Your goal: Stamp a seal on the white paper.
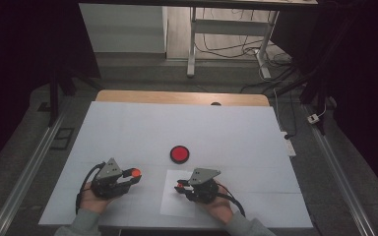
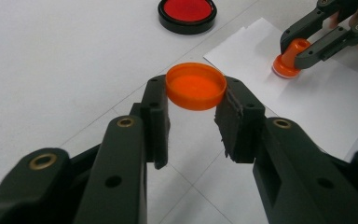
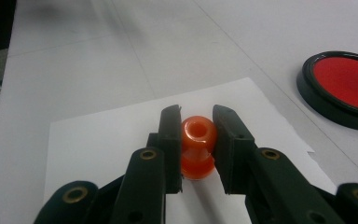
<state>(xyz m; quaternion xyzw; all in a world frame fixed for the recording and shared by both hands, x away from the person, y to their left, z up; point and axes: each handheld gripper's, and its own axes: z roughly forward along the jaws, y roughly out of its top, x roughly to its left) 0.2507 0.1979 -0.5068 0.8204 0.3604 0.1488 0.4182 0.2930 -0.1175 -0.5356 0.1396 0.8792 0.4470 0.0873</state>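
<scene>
The left gripper lay level, left of the red ink pad, clamping an orange cap. The right gripper pinched an orange stamp upright on the paper sheet, below the pad.

The left gripper clamps an orange cap between its 2 black jaws above the white table. Beyond, the right gripper holds an orange stamp upright on a paper sheet, near a red ink pad.
</scene>
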